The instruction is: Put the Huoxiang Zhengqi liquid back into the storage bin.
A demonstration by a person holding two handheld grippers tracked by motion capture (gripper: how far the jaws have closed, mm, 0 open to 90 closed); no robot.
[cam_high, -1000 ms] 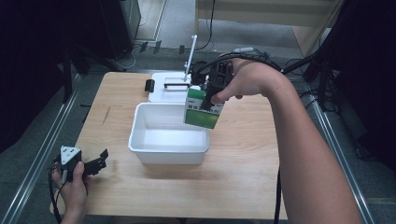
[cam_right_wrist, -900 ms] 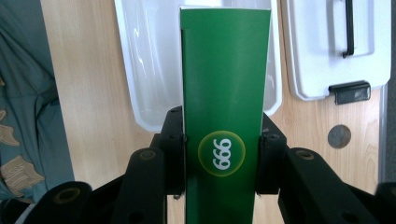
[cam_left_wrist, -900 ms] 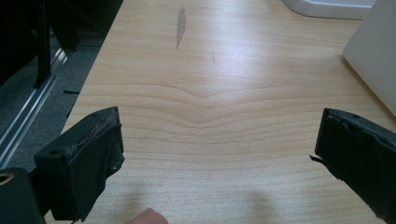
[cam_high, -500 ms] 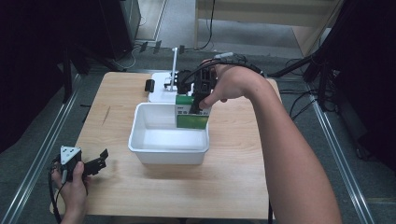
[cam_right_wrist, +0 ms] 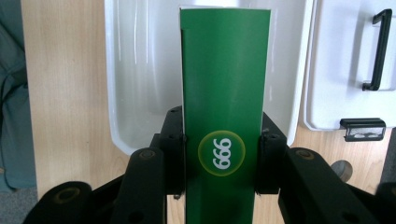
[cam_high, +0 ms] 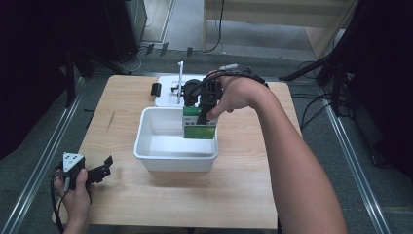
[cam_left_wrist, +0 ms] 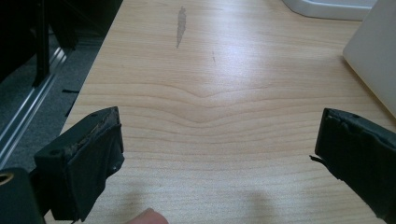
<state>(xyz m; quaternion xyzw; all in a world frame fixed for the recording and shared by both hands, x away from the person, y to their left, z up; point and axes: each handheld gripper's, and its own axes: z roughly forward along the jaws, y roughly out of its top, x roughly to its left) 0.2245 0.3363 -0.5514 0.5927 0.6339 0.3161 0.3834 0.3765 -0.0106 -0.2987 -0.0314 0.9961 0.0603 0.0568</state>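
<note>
A green box with a "999" roundel hangs partly inside the white tub at its right far corner. My right gripper is shut on the box, its black pads pressing both narrow sides, pointing down over the tub. My left gripper rests at the table's near left corner, open, with bare wood between its jaws.
A white lid with black latches and handle lies behind the tub, a white upright rod rising from it. The tub's wall shows right of the left gripper. Table edges drop to a grey floor with metal rails.
My right hand has brought the green box down and to the left, from above the tub's right rim into the tub. The left gripper has stayed put.
</note>
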